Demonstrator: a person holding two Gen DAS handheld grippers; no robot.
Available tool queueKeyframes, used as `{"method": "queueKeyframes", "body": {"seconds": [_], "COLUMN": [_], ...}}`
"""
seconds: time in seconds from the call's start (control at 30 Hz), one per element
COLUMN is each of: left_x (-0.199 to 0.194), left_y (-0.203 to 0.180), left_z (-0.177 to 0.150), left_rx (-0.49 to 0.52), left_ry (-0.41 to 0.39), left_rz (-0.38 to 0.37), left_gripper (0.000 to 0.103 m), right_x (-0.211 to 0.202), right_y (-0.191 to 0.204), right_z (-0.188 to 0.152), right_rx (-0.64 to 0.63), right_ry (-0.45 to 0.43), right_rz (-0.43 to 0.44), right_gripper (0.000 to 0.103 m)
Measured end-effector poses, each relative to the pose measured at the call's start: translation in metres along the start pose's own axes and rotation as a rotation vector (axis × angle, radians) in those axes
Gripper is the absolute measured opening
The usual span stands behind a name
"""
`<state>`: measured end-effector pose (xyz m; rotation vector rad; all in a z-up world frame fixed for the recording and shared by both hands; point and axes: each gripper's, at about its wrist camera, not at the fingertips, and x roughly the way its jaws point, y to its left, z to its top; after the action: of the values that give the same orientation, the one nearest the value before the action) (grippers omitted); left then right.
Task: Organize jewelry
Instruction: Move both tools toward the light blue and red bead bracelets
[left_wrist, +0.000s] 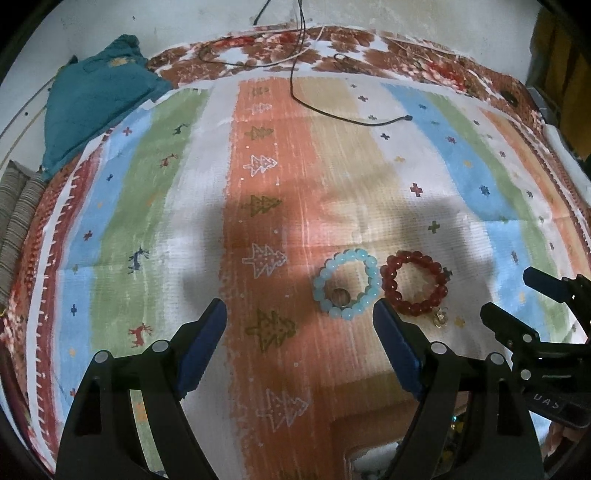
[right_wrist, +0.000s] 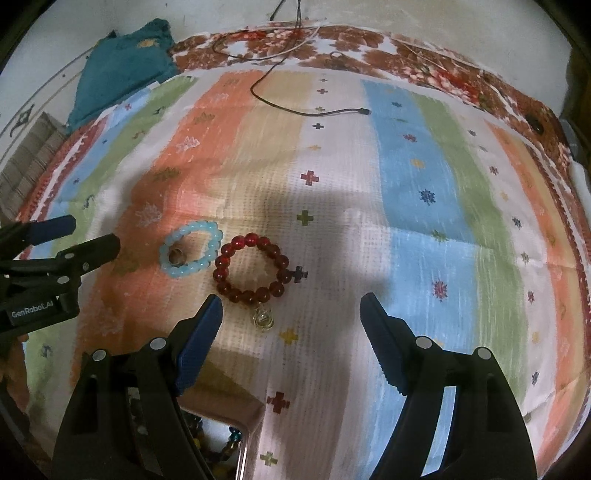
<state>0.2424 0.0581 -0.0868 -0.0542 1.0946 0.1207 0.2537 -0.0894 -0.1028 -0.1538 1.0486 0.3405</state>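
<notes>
Two bead bracelets laid out on a striped cloth with tree and cross motifs; whether a bed or the floor lies under it cannot be told. The red bracelet serves as landmark. Just beside it, on its left, lies the pale blue bracelet; the two rings nearly touch, though contact cannot be confirmed. Inside the blue ring rests a small ring, against the near beads. A small clear charm sits at the near edge of the red bracelet, toward the cameras.

Orientation: both bracelets lie flat as closed loops, openings facing up. The red loop is nearly round, with no marked long axis; its charm points toward the viewer. The blue loop looks slightly oval in the right wrist view, but this may be lens distortion.

Tongs: the left tongs stand released, jaws wide, empty, nearer than the blue bracelet. The right tongs likewise gape empty, just nearer than and to the right of the red bracelet.

Progress (judged): two bracelets and the ring appear set out in a row. A box with a pale rim, nearer than the red bracelet, shows further coloured beads inside, so more pieces probably remain to sort. A black cable lies well beyond.
</notes>
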Motion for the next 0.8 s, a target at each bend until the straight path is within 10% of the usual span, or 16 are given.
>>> {"method": "queueKeyframes", "body": {"seconds": [0.8], "left_x": [0.062], "left_y": [-0.013], "left_z": [0.021], "left_rx": [0.071], "left_ry": [0.098], "left_rz": [-0.023], "left_gripper": [0.081], "right_x": [0.061], "right_y": [-0.005], "right_z": [0.02], "right_rx": [-0.015], "right_ry": [0.093], "right_rz": [-0.045], "right_gripper": [0.077]}}
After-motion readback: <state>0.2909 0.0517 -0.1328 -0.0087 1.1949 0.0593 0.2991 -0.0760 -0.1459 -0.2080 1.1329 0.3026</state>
